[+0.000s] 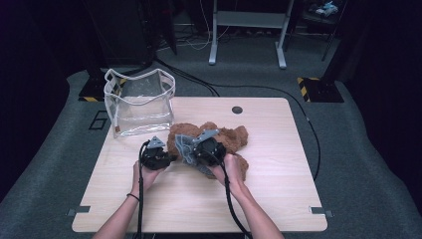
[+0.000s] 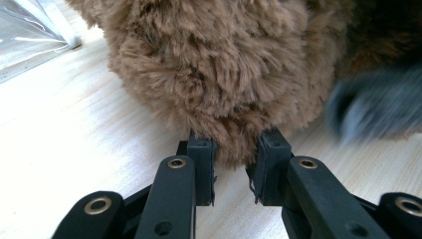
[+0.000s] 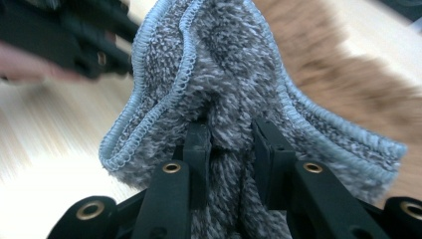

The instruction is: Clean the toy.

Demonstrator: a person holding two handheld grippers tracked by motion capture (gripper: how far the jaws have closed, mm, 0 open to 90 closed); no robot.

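Left tongs point(image 2: 234, 167): clenched on a tuft of the brown plush toy point(image 2: 219, 64), one pad on each side of the fur, low down by the counter point(image 2: 59, 134); in the high view these tongs point(image 1: 171, 158) sit at the toy's left edge

Right tongs point(image 3: 231, 142): pinching a bunched fold of the grey cloth point(image 3: 224, 59), the fabric squeezed between both pads; in the high view these tongs point(image 1: 191, 152) are over the middle of the toy

Grey cloth: in the high view the cloth point(image 1: 185, 145) is draped on top of the plush, its stitched light-blue hem curling out on both sides in the right gripper view

Brown plush toy: in the high view it point(image 1: 234, 137) lies on the counter just right of centre, under and behind the cloth, fluffy and rumpled

Clear bag point(image 1: 139, 102): standing upright at the back left corner of the counter point(image 1: 278, 189), mouth open, white trim, just beside the toy; a corner of it point(image 2: 30, 35) shows in the left gripper view

Hands: left hand point(image 1: 143, 174) and right hand point(image 1: 230, 172) both near the front, close together, cables trailing back toward the person
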